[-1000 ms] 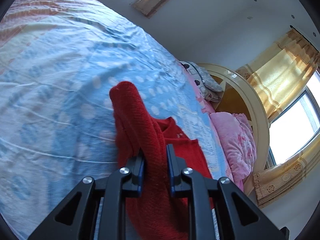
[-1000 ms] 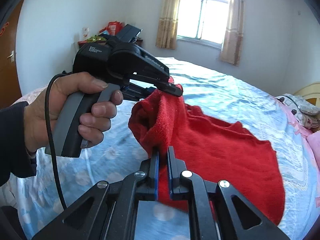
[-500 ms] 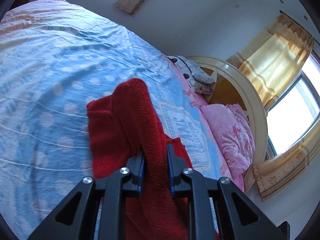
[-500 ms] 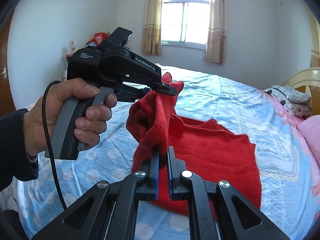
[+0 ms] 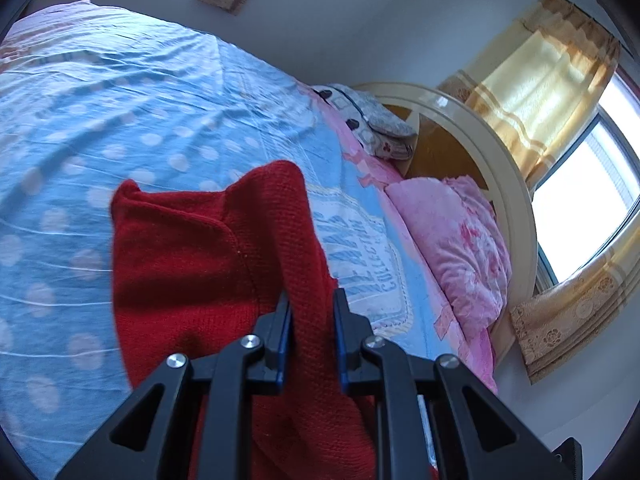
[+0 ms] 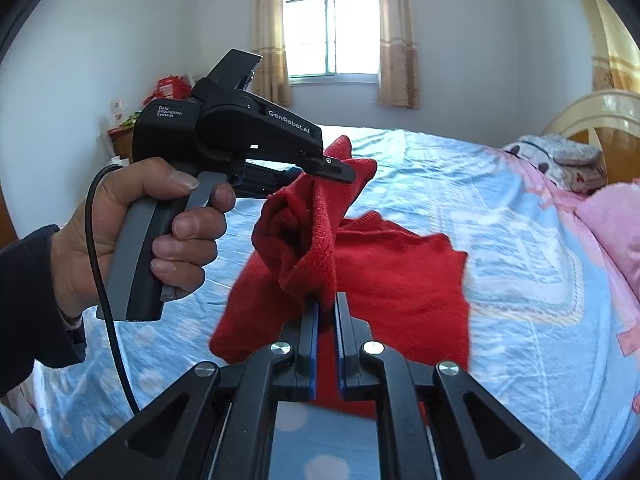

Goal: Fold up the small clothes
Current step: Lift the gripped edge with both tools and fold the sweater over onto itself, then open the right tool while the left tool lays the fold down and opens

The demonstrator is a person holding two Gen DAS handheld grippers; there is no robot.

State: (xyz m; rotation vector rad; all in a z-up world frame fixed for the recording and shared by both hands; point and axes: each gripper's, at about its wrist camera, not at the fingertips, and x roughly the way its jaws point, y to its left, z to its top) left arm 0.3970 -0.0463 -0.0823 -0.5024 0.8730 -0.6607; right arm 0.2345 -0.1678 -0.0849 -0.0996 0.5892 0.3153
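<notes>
A red knit garment (image 6: 400,272) lies partly on the blue dotted bedspread (image 6: 480,184), with one edge lifted off it. My right gripper (image 6: 328,308) is shut on a bunched fold of that edge. In the same view a hand holds my left gripper (image 6: 340,170), shut on the garment's raised corner, up and to the left. In the left wrist view my left gripper (image 5: 312,304) pinches a thick red fold, and the red garment (image 5: 192,264) hangs down over the bedspread (image 5: 100,120).
A pink quilt (image 5: 452,248) and a grey patterned pillow (image 5: 372,124) lie at the head of the bed against a cream headboard (image 5: 500,168). Curtained windows (image 6: 332,36) stand behind. A cluttered side table (image 6: 124,120) is at the far left wall.
Both grippers have carried the garment's lifted edge sideways across the bed toward the headboard end. The red cloth beneath has folded over further. Both grips stay the same.
</notes>
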